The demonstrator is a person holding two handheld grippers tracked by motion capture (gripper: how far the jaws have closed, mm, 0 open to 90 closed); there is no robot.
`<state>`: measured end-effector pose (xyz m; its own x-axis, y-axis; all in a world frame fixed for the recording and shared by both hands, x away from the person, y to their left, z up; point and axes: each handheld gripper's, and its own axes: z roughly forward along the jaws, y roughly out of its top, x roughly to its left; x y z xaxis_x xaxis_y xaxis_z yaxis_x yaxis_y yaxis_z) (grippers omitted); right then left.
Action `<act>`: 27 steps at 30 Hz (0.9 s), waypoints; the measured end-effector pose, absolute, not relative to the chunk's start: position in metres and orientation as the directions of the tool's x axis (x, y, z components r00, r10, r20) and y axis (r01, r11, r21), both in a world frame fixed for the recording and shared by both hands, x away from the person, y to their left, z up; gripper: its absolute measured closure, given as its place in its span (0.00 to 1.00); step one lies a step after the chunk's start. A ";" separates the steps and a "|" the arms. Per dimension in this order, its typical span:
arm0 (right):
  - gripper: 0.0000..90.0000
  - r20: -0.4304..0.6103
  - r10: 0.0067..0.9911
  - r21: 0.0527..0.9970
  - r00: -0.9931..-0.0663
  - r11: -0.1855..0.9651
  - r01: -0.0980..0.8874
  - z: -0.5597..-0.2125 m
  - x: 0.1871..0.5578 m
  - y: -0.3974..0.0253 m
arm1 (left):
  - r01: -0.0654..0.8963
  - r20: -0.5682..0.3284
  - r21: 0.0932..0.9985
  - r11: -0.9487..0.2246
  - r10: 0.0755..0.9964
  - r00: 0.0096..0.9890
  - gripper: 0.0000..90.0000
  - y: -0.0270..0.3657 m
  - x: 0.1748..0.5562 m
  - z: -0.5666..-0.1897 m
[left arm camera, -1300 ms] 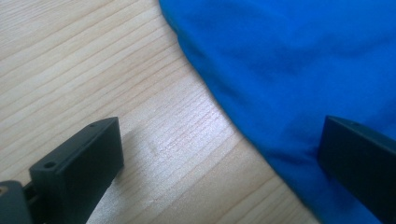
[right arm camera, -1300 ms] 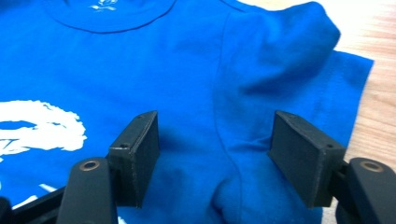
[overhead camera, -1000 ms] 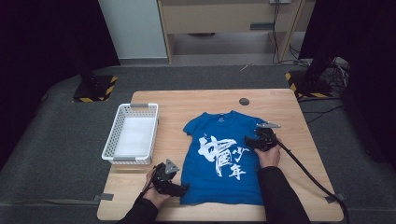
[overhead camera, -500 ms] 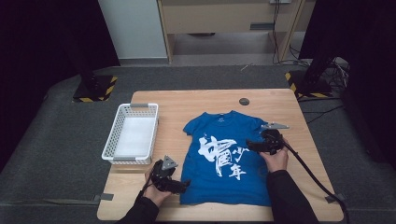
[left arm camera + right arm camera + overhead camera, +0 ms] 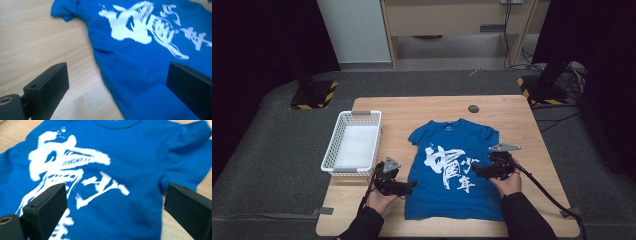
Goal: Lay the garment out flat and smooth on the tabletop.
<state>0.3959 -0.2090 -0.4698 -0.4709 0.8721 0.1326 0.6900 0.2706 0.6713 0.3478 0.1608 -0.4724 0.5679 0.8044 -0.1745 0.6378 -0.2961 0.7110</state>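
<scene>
A blue T-shirt (image 5: 452, 170) with white brush lettering lies flat on the wooden table (image 5: 512, 120), collar toward the far edge. My left gripper (image 5: 410, 187) sits at the shirt's left hem side, jaws wide apart over the shirt's edge (image 5: 120, 75) and bare wood. My right gripper (image 5: 475, 171) hovers over the shirt's right half, open, with the print (image 5: 75, 170) and the right sleeve (image 5: 185, 157) between its jaws. Neither holds anything.
A white plastic basket (image 5: 353, 142) stands at the table's left edge, beside my left hand. A small dark round disc (image 5: 473, 108) lies near the far edge. Black stands with yellow-striped bases (image 5: 312, 95) flank the table on the floor.
My right gripper has shifted down and left, from the shirt's right sleeve edge onto the shirt body. My left gripper has stayed near the lower left hem.
</scene>
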 end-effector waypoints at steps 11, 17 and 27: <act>0.05 0.147 0.854 0.657 -0.499 0.292 0.695 -0.474 0.377 -0.210 | 0.617 -0.170 0.741 -0.264 0.816 0.553 0.04 0.151 0.371 -0.461; 0.05 0.136 0.848 0.643 -0.512 0.317 0.697 -0.479 0.370 -0.207 | 0.612 -0.154 0.748 -0.256 0.830 0.536 0.05 0.146 0.387 -0.458; 0.06 0.120 0.823 0.591 -0.556 0.391 0.706 -0.491 0.357 -0.198 | 0.609 -0.135 0.754 -0.246 0.850 0.510 0.06 0.140 0.409 -0.458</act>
